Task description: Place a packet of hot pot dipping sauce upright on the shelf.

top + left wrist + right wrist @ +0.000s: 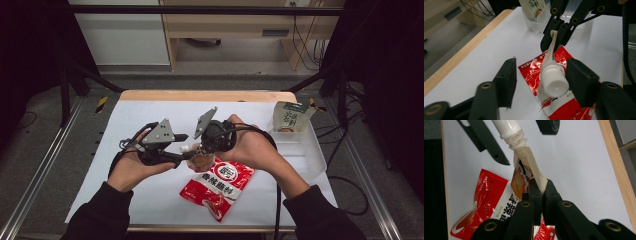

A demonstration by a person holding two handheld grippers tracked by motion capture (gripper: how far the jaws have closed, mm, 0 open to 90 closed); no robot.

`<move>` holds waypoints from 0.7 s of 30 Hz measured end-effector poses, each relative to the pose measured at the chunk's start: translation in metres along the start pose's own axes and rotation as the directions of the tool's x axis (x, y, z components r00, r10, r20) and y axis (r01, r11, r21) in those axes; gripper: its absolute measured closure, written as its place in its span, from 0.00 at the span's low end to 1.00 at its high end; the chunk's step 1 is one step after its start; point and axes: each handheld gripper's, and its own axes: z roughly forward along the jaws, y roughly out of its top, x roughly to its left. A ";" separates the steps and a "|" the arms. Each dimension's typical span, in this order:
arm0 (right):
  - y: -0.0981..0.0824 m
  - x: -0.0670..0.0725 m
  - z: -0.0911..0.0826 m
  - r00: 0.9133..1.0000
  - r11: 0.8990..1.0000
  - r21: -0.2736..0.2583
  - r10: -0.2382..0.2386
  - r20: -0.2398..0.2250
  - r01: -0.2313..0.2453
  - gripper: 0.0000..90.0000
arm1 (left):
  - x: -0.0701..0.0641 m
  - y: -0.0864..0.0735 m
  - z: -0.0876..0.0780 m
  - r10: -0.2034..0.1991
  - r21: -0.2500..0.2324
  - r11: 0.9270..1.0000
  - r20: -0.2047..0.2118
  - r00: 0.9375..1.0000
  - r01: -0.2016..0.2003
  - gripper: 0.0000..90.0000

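Note:
A red spouted food pouch lies on the white table cover with its spout end raised between the two grippers. My right gripper is shut on the cream top edge of the pouch, just behind the spout. The white screw cap sits between the jaws of my left gripper. These jaws stand apart, with a clear gap on one side of the cap. In the high view the left gripper and the right gripper meet tip to tip above the pouch, each held by a hand.
A clear plastic bin stands at the table's right side, with a green and white pouch upright at its far end. The wooden table edge runs along the back. Black frame bars flank the table.

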 end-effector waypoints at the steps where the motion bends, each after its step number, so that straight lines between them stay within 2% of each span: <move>1: 0.000 -0.001 0.000 1.000 1.000 -0.002 -0.001 0.003 0.001 0.97 | 0.000 0.000 0.000 -0.005 -0.007 1.000 -0.006 1.000 0.005 0.39; 7: 0.000 -0.007 -0.005 1.000 1.000 -0.007 0.005 0.011 -0.005 0.97 | -0.001 -0.003 -0.001 -0.008 -0.003 1.000 -0.032 0.999 0.008 0.23; 10: 0.000 -0.011 -0.009 1.000 1.000 -0.018 0.014 0.020 -0.013 0.97 | -0.002 -0.007 0.000 -0.030 -0.004 1.000 -0.045 0.999 0.030 0.17; 21: -0.013 -0.024 -0.021 0.998 0.998 -0.020 0.054 0.044 -0.054 0.97 | -0.001 -0.024 0.003 -0.055 0.004 0.998 -0.074 0.996 0.056 0.10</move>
